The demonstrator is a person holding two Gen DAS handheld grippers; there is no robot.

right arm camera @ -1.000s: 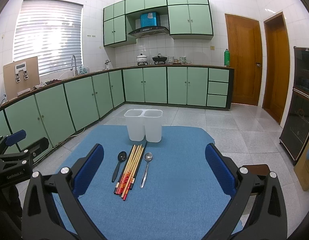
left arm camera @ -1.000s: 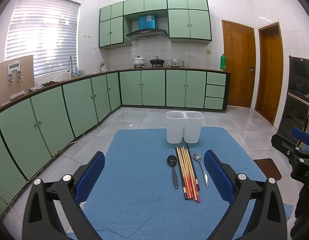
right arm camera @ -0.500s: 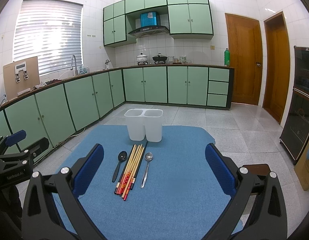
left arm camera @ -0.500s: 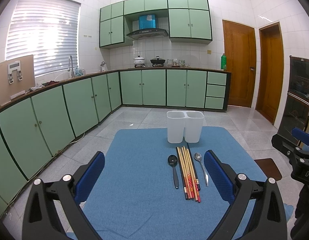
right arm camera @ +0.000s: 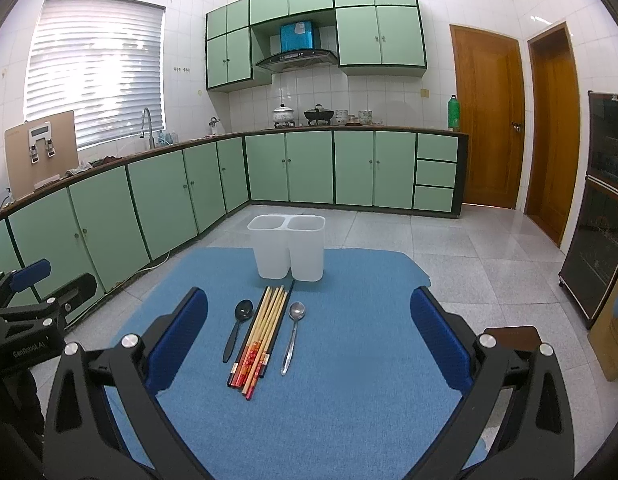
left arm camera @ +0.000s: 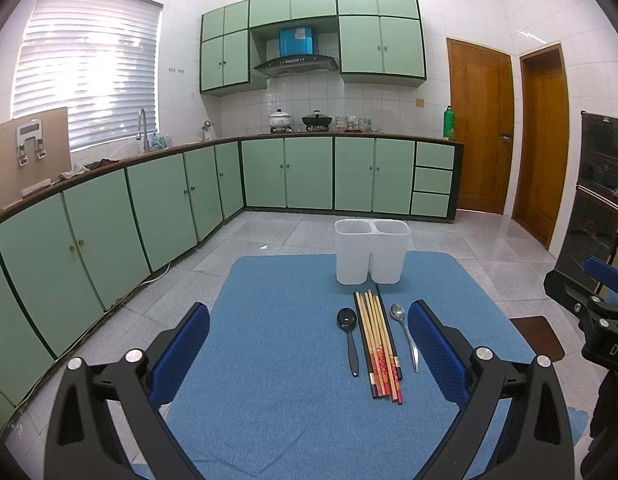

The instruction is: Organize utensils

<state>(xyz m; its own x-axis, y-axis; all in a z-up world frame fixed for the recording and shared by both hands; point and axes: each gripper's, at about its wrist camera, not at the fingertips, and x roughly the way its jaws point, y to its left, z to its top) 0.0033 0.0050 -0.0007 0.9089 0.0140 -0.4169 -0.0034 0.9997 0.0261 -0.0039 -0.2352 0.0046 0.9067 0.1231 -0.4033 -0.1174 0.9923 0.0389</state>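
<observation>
Gaping empty left hand-held gripper (left arm camera: 309,350), right hand-held gripper (right arm camera: 309,338) likewise, chopsticks (right arm camera: 263,334) between spoons.

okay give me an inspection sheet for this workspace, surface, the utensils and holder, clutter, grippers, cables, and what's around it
Surface: blue mat covering the table, flat.
Job's things: white two-compartment holder upright at the far end, nothing seen inside; black spoon, bundle of chopsticks and silver spoon lying side by side in front of it, not yet sorted.
Clutter: nothing seen on the mat besides these.
Grippers: left gripper open, holding nothing; right gripper open, holding nothing; both above the near end of the mat.
Cables: a white cord on the floor by the green cabinets.
Surroundings: tiled kitchen, window blinds, two wooden doors.
</observation>
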